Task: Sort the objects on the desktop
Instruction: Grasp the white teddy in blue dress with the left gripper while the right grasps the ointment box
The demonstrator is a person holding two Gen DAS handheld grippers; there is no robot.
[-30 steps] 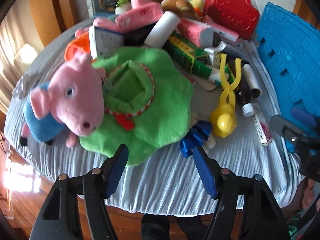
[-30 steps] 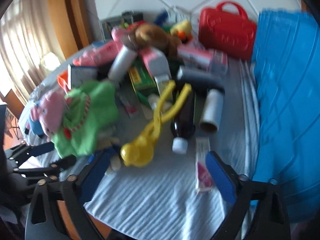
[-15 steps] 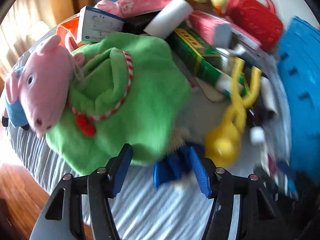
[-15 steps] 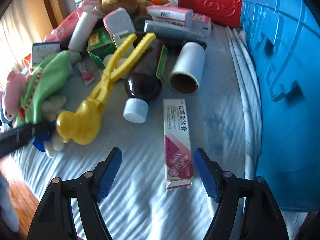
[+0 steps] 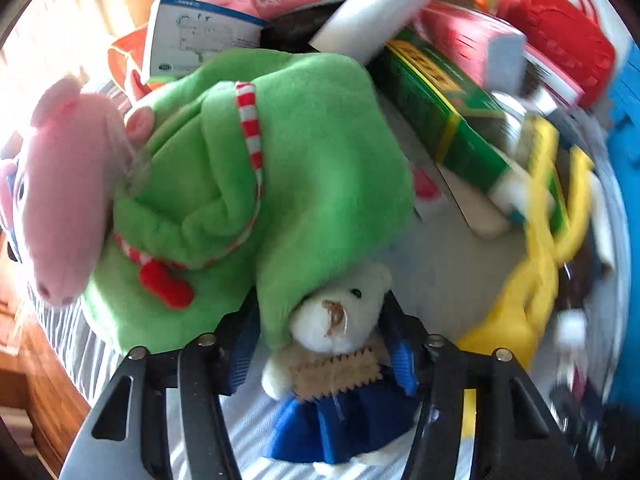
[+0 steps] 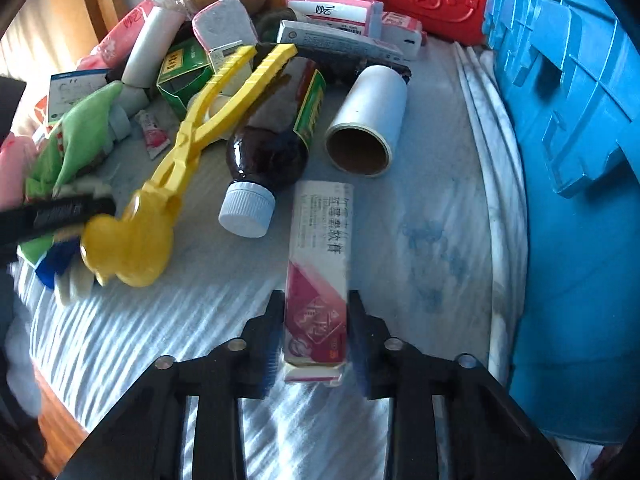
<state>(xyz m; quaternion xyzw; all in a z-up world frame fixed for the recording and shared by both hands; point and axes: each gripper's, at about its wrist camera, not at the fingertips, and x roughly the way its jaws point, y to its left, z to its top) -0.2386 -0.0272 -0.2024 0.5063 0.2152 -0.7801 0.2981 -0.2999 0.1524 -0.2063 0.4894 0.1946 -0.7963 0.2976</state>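
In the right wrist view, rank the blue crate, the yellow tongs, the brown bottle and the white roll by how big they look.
1. blue crate, largest though cut off by the frame
2. yellow tongs
3. brown bottle
4. white roll

Bottle and roll look close; the bottle's nearer cap end makes that order unsure.

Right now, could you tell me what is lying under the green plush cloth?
A small white teddy bear in a blue dress pokes out from under the green plush cloth, between the left tool's closing fingers. Its upper head is covered, and anything else beneath stays hidden.
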